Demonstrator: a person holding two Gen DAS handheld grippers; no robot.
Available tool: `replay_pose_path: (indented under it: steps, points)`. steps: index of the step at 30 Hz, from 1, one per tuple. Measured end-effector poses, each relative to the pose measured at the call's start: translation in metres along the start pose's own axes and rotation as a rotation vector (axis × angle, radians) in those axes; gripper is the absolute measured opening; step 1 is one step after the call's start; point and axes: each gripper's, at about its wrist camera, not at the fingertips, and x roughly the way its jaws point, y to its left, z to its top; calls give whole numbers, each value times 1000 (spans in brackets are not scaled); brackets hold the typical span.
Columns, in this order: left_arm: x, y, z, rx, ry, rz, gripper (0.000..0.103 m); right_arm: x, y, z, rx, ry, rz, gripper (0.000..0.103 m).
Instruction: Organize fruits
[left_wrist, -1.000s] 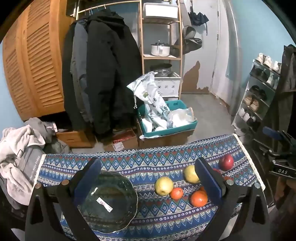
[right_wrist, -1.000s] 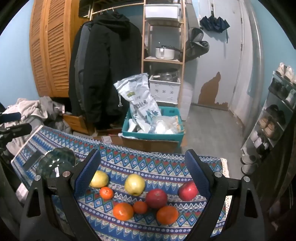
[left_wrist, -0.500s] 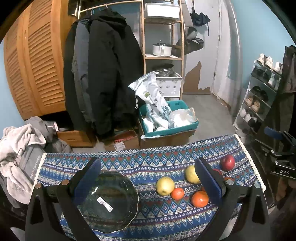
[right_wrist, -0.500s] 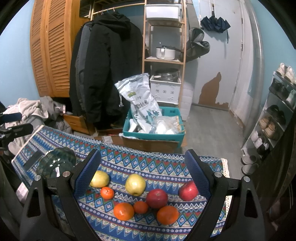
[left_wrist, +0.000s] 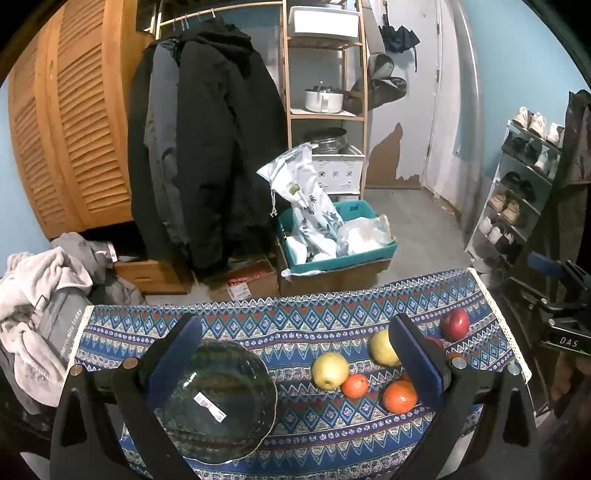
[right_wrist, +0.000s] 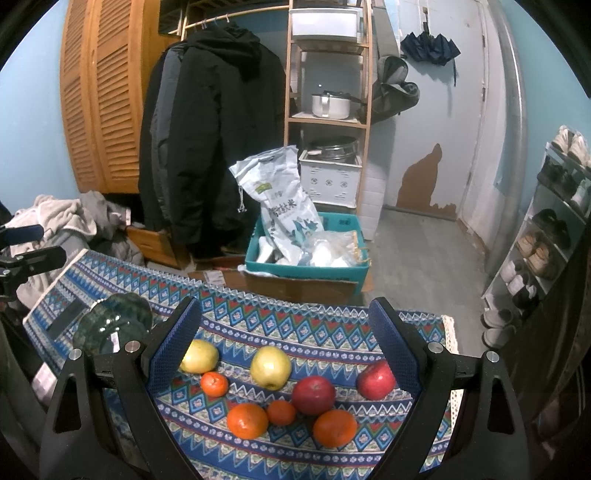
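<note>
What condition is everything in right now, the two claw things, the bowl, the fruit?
Left gripper: open, empty.
Right gripper: open, empty.
Bowl: upright, empty, sticker inside.
Fruit: loose on the cloth, none in the bowl.
Pot: lid on.

Eight loose fruits lie between the right gripper's (right_wrist: 284, 343) spread fingers: two yellow apples (right_wrist: 270, 367), two red apples (right_wrist: 314, 395), four oranges (right_wrist: 247, 420). Empty dark glass bowl (left_wrist: 216, 400), upright, sits between the left gripper's (left_wrist: 295, 350) fingers.
</note>
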Motion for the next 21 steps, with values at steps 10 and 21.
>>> replay_pose_path:
  steps: [10, 21]
  points:
    - [1, 0, -2, 1, -3, 0, 102, 2, -2, 0, 2, 7, -1, 90]
    - [0, 1, -2, -2, 1, -3, 102, 3, -2, 1, 2, 5, -1, 90]
